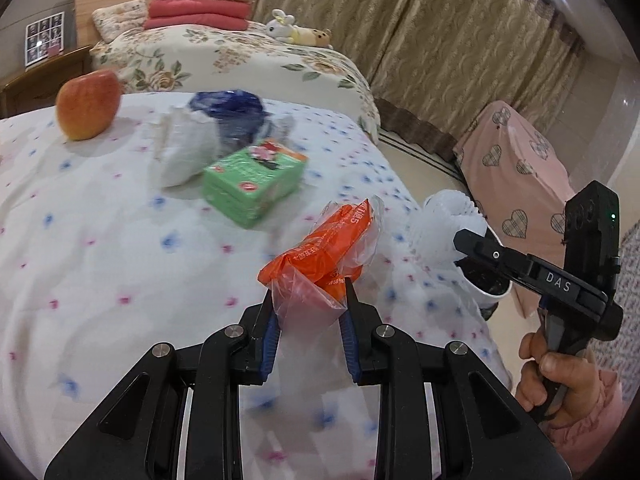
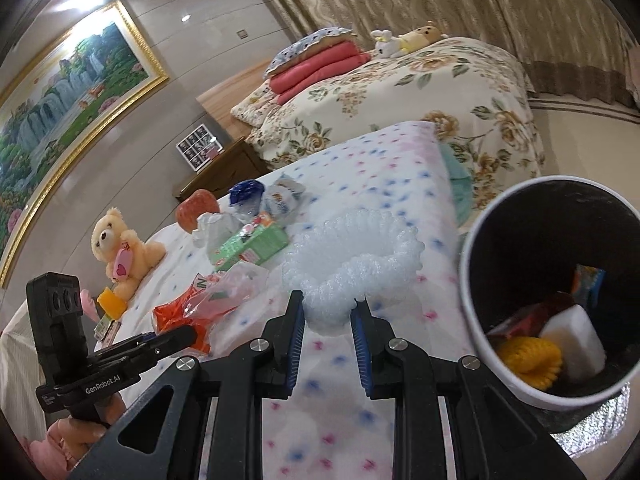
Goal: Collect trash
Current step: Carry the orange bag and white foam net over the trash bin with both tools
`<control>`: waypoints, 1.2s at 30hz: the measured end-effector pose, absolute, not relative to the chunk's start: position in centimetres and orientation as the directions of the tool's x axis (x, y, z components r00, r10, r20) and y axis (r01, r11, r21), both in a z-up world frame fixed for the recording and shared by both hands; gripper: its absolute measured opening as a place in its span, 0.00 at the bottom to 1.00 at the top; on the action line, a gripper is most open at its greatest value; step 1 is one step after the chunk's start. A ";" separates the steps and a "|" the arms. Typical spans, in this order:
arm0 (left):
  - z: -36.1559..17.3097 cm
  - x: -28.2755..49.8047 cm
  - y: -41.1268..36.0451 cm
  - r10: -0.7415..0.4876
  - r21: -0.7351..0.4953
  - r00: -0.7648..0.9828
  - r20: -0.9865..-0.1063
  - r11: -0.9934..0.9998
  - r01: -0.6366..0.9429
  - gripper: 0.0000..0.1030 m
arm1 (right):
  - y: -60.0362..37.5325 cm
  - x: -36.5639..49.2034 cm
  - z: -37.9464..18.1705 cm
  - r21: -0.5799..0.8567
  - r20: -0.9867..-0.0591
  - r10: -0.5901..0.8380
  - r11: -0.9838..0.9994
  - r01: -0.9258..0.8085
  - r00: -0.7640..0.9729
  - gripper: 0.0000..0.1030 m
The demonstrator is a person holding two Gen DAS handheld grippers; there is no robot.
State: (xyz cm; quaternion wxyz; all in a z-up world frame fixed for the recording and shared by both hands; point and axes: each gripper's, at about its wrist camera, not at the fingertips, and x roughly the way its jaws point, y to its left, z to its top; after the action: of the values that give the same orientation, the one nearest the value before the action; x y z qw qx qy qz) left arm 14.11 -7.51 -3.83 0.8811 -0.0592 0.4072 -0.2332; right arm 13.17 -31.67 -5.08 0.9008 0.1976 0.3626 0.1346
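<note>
My left gripper (image 1: pixel 309 292) is shut on a crumpled orange and clear plastic wrapper (image 1: pixel 320 252), held above the dotted white bedspread (image 1: pixel 100 240). My right gripper (image 2: pixel 328 302) is shut on a white foam fruit net (image 2: pixel 352 256). Just to its right stands a white-rimmed bin (image 2: pixel 540 220) with a dark inside, holding a yellow foam net, a white block and some wrappers. In the left wrist view the right gripper (image 1: pixel 460 242) shows at the right with the foam net (image 1: pixel 444 224), in front of the bin (image 1: pixel 490 286). The right wrist view shows the left gripper (image 2: pixel 190 332) with the orange wrapper (image 2: pixel 176 314).
Further back on the bedspread lie a green tissue pack (image 1: pixel 256 184), a crumpled white tissue (image 1: pixel 184 152), a blue wrapper (image 1: pixel 228 106) and an apple (image 1: pixel 88 104). A teddy bear (image 2: pixel 120 248) sits at the left. Behind stand a floral bed (image 1: pixel 240 56) and a pink covered chair (image 1: pixel 516 176).
</note>
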 end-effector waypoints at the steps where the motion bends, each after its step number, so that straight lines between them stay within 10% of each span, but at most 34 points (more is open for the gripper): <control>1: -3.8 14.1 -8.0 -0.461 -0.293 0.558 -0.689 0.883 0.367 0.24 | -32.0 13.0 -5.1 0.453 -0.600 0.380 0.887 -0.093 0.704 0.23; 36: -3.2 15.4 -20.2 -0.520 -0.252 0.480 -0.707 0.819 0.516 0.24 | -42.5 9.6 -5.8 0.450 -0.625 0.238 0.888 0.094 0.744 0.23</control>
State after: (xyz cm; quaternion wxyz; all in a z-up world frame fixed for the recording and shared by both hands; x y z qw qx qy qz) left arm 15.36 -20.25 -3.15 0.8602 -0.0025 0.4117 -0.3010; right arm 9.61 -42.49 -5.85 0.9041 0.2333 0.3557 0.0400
